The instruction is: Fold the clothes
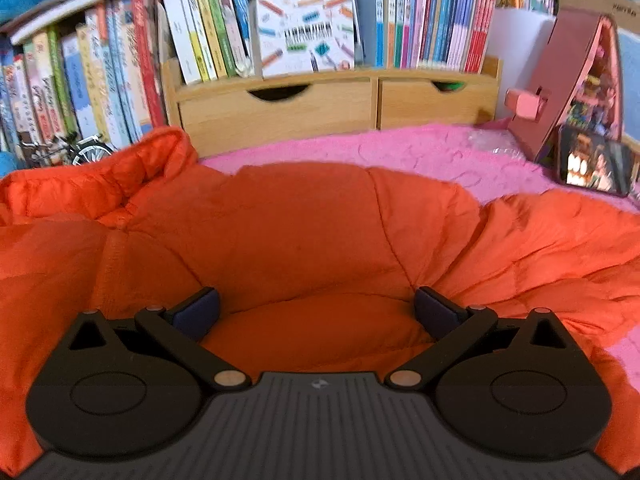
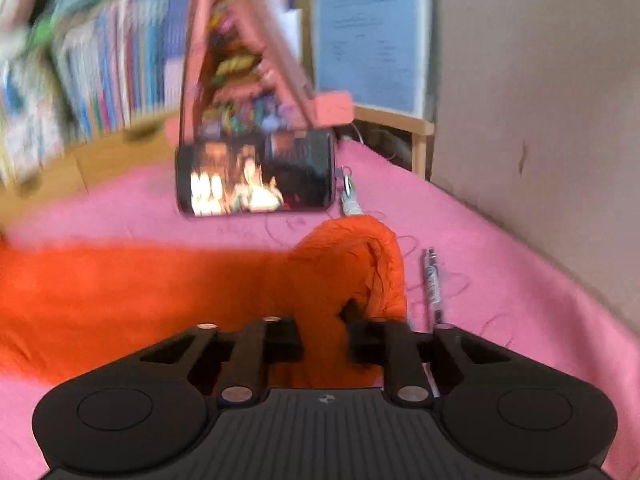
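Note:
An orange puffy jacket [image 1: 304, 220] lies spread over a pink blanket [image 1: 420, 152], its collar bunched at the left. My left gripper [image 1: 318, 310] rests low on the jacket with its jaws wide apart. Padded cloth bulges between the dark fingers [image 1: 198, 310] but is not pinched. In the right wrist view, the jacket's end [image 2: 352, 256] rises in a crumpled peak, and my right gripper [image 2: 325, 340] is shut on the orange cloth just below that peak. This view is blurred.
A lit phone [image 2: 256, 174] leans against a pink toy house [image 2: 244, 68] behind the jacket. A pen [image 2: 432, 284] lies on the blanket right of the gripper. Wooden drawers [image 1: 280, 108] under rows of books stand at the back, and a beige wall [image 2: 540, 100] is at the right.

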Available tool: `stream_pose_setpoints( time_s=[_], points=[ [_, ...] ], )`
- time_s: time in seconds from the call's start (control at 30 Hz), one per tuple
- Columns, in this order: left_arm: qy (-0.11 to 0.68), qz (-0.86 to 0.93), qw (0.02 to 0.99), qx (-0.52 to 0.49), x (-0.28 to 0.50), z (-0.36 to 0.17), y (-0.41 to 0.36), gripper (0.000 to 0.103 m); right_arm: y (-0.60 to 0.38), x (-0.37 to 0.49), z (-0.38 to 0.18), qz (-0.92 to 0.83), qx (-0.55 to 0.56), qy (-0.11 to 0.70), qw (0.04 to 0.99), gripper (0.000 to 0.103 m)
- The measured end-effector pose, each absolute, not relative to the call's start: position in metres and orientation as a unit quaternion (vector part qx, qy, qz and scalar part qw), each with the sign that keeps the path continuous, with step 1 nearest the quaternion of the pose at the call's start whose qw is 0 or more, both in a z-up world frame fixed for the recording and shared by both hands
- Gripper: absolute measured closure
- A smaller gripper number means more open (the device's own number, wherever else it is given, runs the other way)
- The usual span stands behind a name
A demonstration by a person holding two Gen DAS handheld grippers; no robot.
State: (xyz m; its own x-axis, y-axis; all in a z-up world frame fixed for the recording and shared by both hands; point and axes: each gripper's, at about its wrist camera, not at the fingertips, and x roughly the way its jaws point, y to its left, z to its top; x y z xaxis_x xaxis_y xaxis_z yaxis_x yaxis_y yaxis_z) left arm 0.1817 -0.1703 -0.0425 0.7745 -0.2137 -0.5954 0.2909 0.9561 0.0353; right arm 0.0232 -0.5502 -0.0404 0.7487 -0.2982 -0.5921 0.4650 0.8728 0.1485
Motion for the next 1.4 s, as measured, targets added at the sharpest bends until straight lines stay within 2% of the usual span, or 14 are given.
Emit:
stream_pose_setpoints(
  time_s=[0.17,0.33,0.53,0.73,0.8,0.87,1.13,1.27,1.33,1.4],
  points=[
    [0.218,-0.197,0.954,0.060,0.130,-0.003,-0.154,0.000,-0.520,0.004,0.010,-0.087,0.205,0.194,0.955,0.088],
    [0.109,-0.304,0.942,0.094,0.060,0.024,-0.175,0.000,-0.476,0.009,0.071,0.091,0.290,0.115,0.946,0.088],
    [0.006,-0.308,0.940,0.146,0.015,0.022,-0.236,0.000,-0.429,0.019,0.105,0.251,0.385,0.117,0.880,0.088],
    [-0.021,-0.183,0.976,0.113,0.036,0.029,-0.231,0.000,-0.415,-0.003,0.104,0.294,0.401,0.132,0.857,0.088],
    [-0.010,-0.139,0.987,0.080,0.049,0.034,-0.204,0.007,-0.415,-0.012,0.101,0.271,0.379,0.124,0.876,0.088],
    [0.015,-0.111,0.992,0.054,0.061,0.036,-0.174,0.010,-0.410,-0.018,0.089,0.246,0.352,0.131,0.894,0.088],
    [0.149,-0.056,0.984,0.083,0.070,0.002,-0.092,0.011,-0.347,-0.006,0.019,0.221,0.287,0.218,0.906,0.088],
    [0.206,-0.026,0.975,0.078,0.070,-0.016,-0.064,0.008,-0.311,0.005,0.004,0.229,0.256,0.230,0.910,0.085],
    [0.229,-0.033,0.971,0.063,0.068,-0.018,-0.047,0.006,-0.295,0.007,0.006,0.219,0.216,0.222,0.925,0.082],
    [0.244,-0.064,0.966,0.051,0.056,-0.016,-0.034,0.003,-0.281,0.007,0.010,0.204,0.171,0.209,0.941,0.072]
  ],
)
